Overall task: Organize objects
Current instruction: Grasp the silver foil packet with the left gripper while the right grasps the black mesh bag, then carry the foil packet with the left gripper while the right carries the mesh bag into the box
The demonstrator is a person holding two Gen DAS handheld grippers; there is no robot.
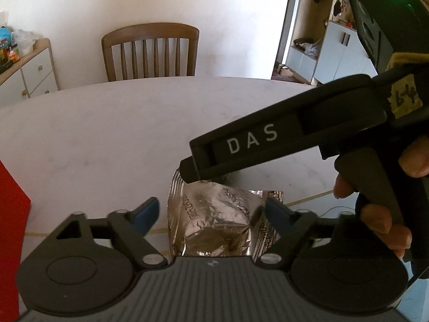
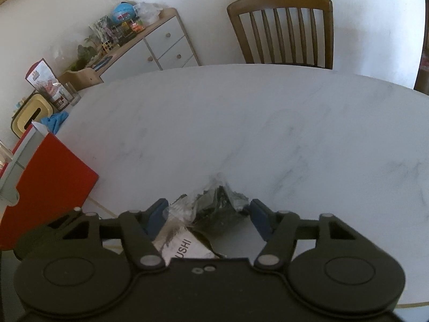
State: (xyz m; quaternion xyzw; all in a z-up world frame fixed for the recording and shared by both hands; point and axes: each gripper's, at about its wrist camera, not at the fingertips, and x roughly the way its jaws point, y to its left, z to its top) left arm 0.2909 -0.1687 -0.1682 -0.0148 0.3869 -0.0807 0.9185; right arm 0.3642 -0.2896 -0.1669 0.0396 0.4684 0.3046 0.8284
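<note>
A crinkled silver foil packet [image 1: 222, 222] with printed text sits between the blue-padded fingers of my left gripper [image 1: 211, 212], whose jaws are wide apart; the right pad touches the packet's edge. My right gripper's black body, marked DAS, reaches in from the right, its tip over the packet's top left corner. In the right wrist view the packet [image 2: 211, 214] lies between the spread fingers of my right gripper [image 2: 207, 209], which is open. A red box [image 2: 51, 185] stands at the left on the white marble table [image 2: 254, 123].
A wooden chair [image 2: 284, 29] stands behind the table's far edge. A white sideboard [image 2: 161, 45] with toys and clutter is at the back left. A tissue box, a carton and a glass [image 2: 73, 94] sit near the table's left end. A doorway with shelves [image 1: 321, 40] is far right.
</note>
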